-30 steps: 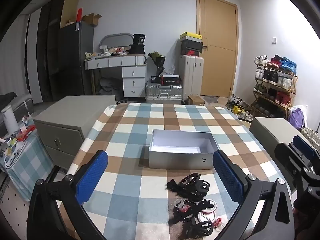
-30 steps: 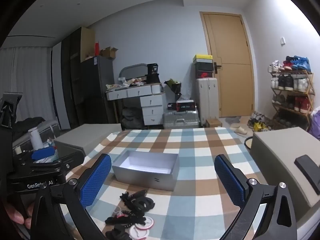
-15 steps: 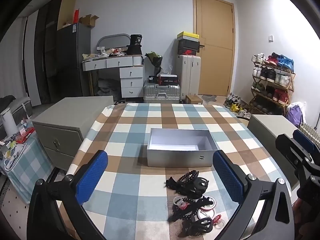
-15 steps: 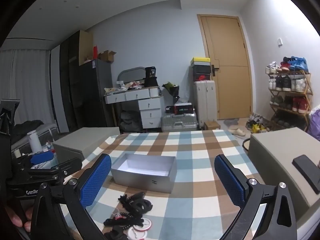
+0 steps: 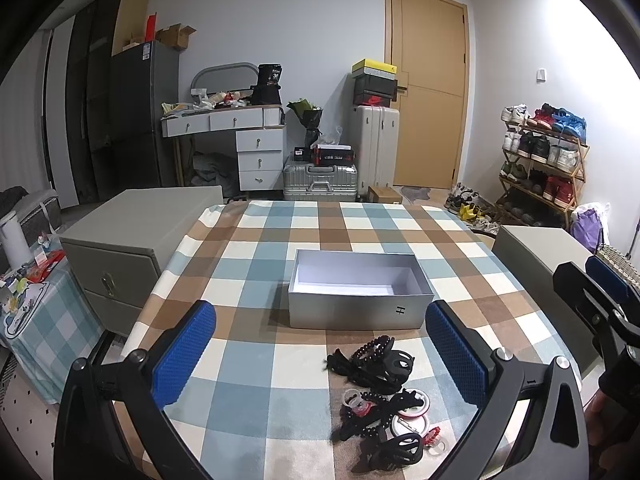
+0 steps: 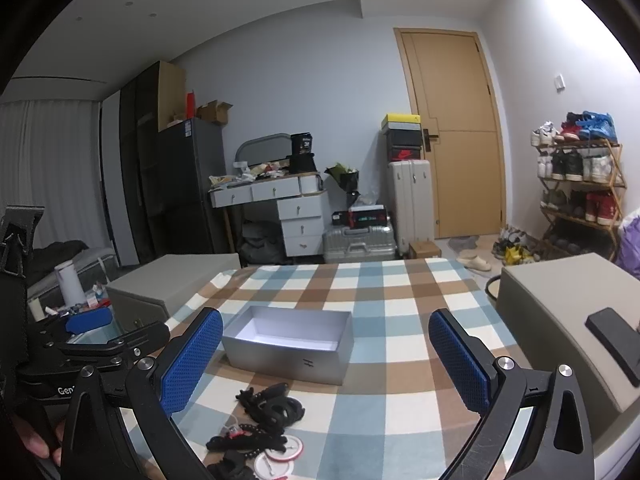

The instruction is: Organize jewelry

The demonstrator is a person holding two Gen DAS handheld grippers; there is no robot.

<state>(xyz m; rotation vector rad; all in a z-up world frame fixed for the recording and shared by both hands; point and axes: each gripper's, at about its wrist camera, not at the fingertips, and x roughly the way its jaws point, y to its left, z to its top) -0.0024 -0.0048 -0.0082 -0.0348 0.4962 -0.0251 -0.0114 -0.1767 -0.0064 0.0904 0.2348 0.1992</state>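
A pile of jewelry, black bead strings, black clips and round white pieces, lies on the checked tablecloth near its front edge. It also shows in the right wrist view. Behind it stands an open, empty silver box, also in the right wrist view. My left gripper is open and empty, held above the table in front of the pile. My right gripper is open and empty, to the right of the pile; it shows in the left wrist view.
Grey drawer cabinets stand at the table's left and right; a black flat object lies on the right one. A low side table with clutter is at far left. Suitcases, a desk, a shoe rack and a door are behind.
Both grippers have risen and tilted up a little, so the table looks lower in both views. Both stay open. The jewelry and the box have not moved.
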